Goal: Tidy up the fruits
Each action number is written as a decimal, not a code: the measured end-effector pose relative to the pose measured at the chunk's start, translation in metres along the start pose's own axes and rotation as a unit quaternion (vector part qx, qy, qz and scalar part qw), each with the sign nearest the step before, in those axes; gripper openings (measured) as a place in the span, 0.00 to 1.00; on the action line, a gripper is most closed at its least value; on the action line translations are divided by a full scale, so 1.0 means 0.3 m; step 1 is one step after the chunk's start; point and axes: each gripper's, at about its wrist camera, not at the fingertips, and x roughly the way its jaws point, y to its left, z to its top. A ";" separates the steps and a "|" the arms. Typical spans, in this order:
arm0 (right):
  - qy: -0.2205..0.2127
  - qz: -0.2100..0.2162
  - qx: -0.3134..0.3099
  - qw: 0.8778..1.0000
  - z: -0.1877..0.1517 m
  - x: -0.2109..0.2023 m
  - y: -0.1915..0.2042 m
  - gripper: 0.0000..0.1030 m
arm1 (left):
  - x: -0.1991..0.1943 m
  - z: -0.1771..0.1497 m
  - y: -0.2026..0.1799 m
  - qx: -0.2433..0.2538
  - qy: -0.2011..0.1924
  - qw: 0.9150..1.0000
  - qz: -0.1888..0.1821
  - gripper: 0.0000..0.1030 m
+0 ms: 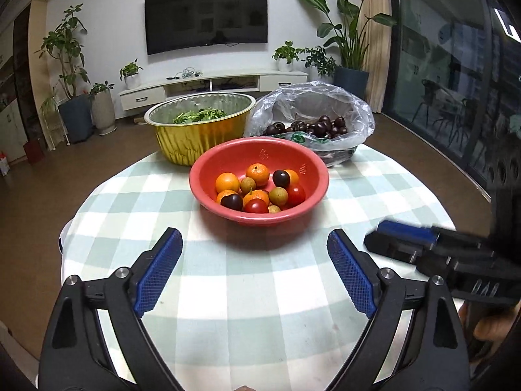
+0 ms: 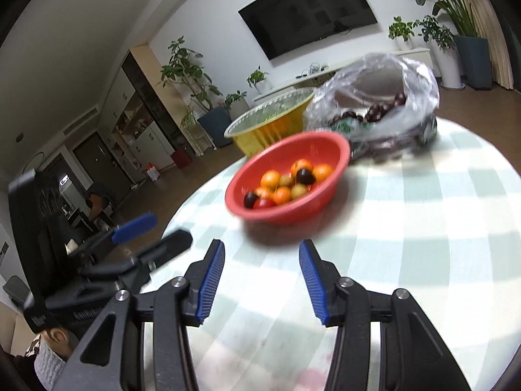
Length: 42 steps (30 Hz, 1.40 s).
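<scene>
Both grippers hang over the near side of the round table's checked cloth (image 1: 228, 293), and neither has anything in it. The left gripper (image 1: 255, 247) has its blue pads spread wide, bare cloth between them. The right gripper (image 2: 262, 254) stands parted too, narrower, nothing between the pads.

The fruit sits ahead of them in one red bowl (image 1: 208, 166), mid-table, well clear of both sets of fingers. Counting from the left wrist view: five oranges, the plainest at the left (image 1: 227, 182); two dark plums, one at the front (image 1: 232, 201), one further back (image 1: 281, 178); two red tomatoes (image 1: 256, 206); three small yellow-green fruits (image 1: 278, 195). Twelve pieces showing, some half hidden under others.

Behind the bowl, two more containers: one gold foil basin (image 1: 182, 137) with green leaves in it, back left, and one clear plastic bag (image 1: 358, 114) back right, open at the top, full of dark cherries too heaped to count.
</scene>
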 end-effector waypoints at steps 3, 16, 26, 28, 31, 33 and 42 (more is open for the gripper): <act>0.004 -0.002 0.004 1.000 -0.044 -0.017 0.003 0.49 | -0.034 -0.014 -0.011 -0.004 -0.001 1.000 0.003 0.89; 0.010 0.003 0.003 1.000 -0.101 -0.045 0.023 0.49 | -0.100 -0.053 -0.034 -0.007 0.002 0.999 0.032 0.89; 0.000 0.006 0.003 1.000 -0.102 -0.069 0.020 0.50 | -0.122 -0.081 -0.074 0.007 0.011 0.999 0.049 0.89; -0.002 0.006 0.003 1.000 -0.102 -0.073 0.022 0.50 | -0.125 -0.086 -0.081 0.011 0.013 0.998 0.055 0.89; -0.004 0.007 0.004 1.000 -0.101 -0.078 0.020 0.50 | -0.129 -0.094 -0.089 0.016 0.015 0.998 0.063 0.89; -0.005 0.007 0.005 1.000 -0.103 -0.082 0.019 0.50 | -0.131 -0.097 -0.095 0.020 0.016 0.997 0.068 0.89; -0.011 0.009 0.005 1.000 -0.104 -0.096 0.019 0.52 | -0.131 -0.117 -0.123 0.040 0.028 0.994 0.094 0.89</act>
